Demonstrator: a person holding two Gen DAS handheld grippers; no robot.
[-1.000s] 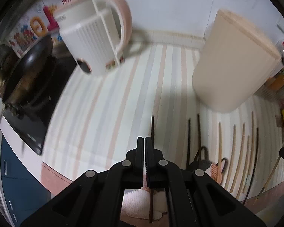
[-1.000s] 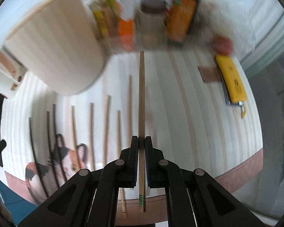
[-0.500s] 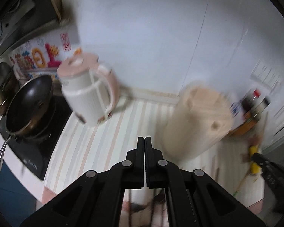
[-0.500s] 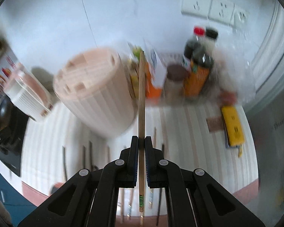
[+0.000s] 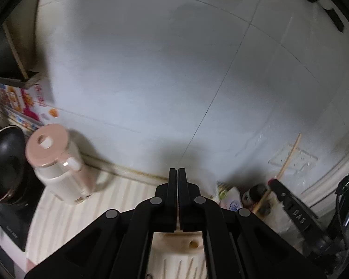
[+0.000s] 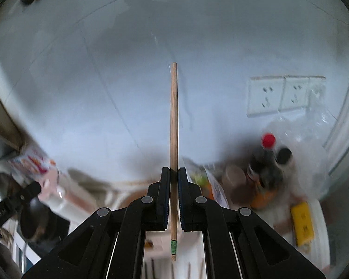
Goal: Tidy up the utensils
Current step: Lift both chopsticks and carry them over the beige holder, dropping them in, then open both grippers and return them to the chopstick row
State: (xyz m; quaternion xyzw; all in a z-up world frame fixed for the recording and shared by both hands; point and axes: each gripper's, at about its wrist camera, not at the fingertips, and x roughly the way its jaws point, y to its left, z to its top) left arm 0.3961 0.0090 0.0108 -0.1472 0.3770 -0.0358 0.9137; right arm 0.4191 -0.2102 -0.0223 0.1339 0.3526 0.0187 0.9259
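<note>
Left gripper pressed together, nothing between fingers, above beige holder; pink kettle to its left. Right gripper pinching wooden chopstick, upright, left of bottles.

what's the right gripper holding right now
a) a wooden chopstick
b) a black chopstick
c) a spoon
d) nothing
a: the right gripper has its jaws shut on a light wooden chopstick that runs up past them toward the wall, with a green band near its lower end.
</note>
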